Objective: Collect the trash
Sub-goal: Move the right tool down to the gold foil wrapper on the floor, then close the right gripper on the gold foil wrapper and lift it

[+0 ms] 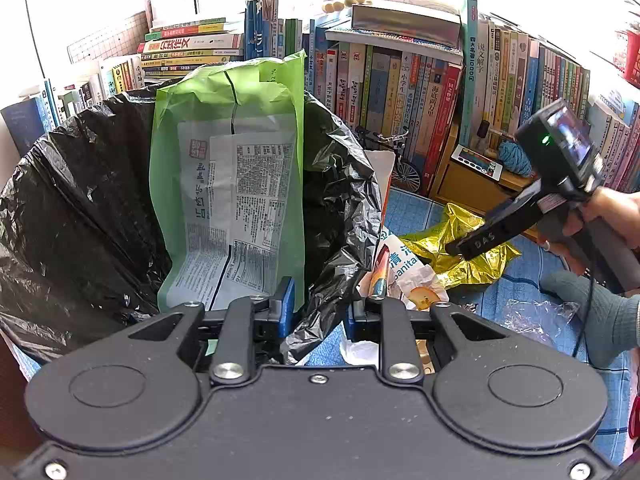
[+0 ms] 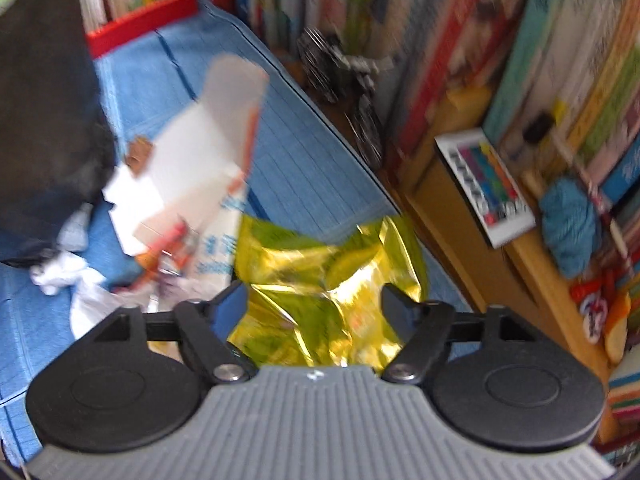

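Note:
A black trash bag (image 1: 80, 216) gapes open in the left wrist view, with a green packet (image 1: 224, 152) standing upright inside it. My left gripper (image 1: 318, 308) straddles the bag's near rim, its blue pads closed in on the crumpled plastic. A gold foil wrapper (image 2: 320, 276) lies on the blue cloth (image 2: 304, 168). My right gripper (image 2: 316, 304) is open wide just over that gold foil wrapper (image 1: 452, 236), one finger on each side. From the left wrist view the right gripper (image 1: 460, 250) has its tips down on the foil. The right wrist view is motion-blurred.
A white carton with blue lettering (image 2: 208, 184) and orange snack wrappers lie between the bag and the foil. Crumpled tissue (image 2: 60, 272) and clear plastic film (image 1: 536, 312) are nearby. Bookshelves (image 1: 420, 92) and a model bicycle (image 1: 404, 164) line the back. A hand (image 1: 612, 208) holds the right gripper.

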Demonstrator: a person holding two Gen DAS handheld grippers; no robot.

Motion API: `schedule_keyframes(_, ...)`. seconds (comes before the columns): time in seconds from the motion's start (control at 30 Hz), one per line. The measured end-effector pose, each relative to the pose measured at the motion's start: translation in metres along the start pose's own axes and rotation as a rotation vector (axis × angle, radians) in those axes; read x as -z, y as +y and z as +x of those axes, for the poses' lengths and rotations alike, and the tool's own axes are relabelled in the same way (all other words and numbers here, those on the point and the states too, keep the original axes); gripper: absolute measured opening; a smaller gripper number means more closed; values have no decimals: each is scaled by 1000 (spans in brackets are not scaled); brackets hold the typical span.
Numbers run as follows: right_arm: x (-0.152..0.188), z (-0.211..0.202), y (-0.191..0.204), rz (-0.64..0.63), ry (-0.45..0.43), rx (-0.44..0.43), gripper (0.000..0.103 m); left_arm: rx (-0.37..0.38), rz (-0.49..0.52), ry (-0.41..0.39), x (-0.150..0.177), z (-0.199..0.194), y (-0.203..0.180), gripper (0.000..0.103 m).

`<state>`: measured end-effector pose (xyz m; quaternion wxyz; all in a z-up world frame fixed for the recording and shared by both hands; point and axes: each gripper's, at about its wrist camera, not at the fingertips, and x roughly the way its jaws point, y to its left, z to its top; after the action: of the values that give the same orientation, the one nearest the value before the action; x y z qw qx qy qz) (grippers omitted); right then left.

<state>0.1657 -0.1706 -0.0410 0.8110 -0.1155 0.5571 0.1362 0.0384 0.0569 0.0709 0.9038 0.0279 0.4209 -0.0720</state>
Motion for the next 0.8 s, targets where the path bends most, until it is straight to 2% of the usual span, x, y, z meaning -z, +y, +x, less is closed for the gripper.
schedule_keyframes(0.13, 4, 22, -4, 33, 29, 10, 91, 0, 0, 2, 0, 0, 0, 23)
schedule_keyframes(0.3, 1, 45, 6, 15, 41, 11, 103, 2, 0, 6, -1, 1, 1, 23)
schedule_keyframes(0.43, -6, 55, 12, 20, 4, 19, 103, 6, 0, 6, -1, 0, 1, 23)
schedule_keyframes(0.63, -8, 59, 14, -16, 6, 8, 103, 8, 0, 8, -1, 0, 0, 23)
schedule_keyframes(0.73, -9, 57, 19, -31, 12, 2, 96, 9, 0, 8, -1, 0, 1, 24)
schedule_keyframes(0.8, -10, 54, 24, -46, 9, -6, 86, 8, 1, 8, -1, 0, 1, 24)
